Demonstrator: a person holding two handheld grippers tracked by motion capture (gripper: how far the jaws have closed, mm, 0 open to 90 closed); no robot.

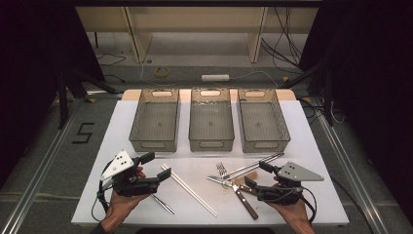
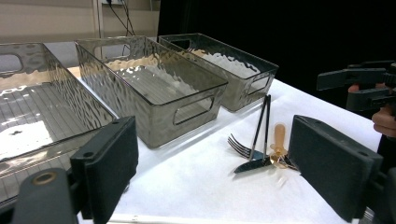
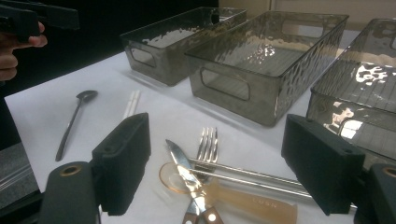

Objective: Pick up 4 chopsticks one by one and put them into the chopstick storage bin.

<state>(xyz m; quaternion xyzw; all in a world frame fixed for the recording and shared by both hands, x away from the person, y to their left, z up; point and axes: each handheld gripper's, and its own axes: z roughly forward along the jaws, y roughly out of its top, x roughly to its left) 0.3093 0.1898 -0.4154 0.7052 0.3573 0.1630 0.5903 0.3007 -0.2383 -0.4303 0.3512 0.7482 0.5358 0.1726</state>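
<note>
Cutlery (image 1: 238, 178) lies heaped on the worktop (image 1: 307, 146) before the middle bin (image 1: 211, 119). Both the left gripper (image 1: 158, 166) and right gripper (image 1: 256, 174) hover with jaws open, empty; best single out one piece, gripping mid-handle.

The white table (image 1: 311, 146) bears three clear bins (image 1: 210, 126), white chopsticks (image 1: 189, 189), a spoon (image 1: 162, 204) and piled cutlery (image 1: 238, 178).

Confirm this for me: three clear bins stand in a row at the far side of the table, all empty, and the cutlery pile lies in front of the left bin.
One thing is wrong: the cutlery pile, with its fork, knife and chopsticks, lies in front of the right bin, near the right tool, as the high view shows. The three bins do stand in a row, all empty.
</note>
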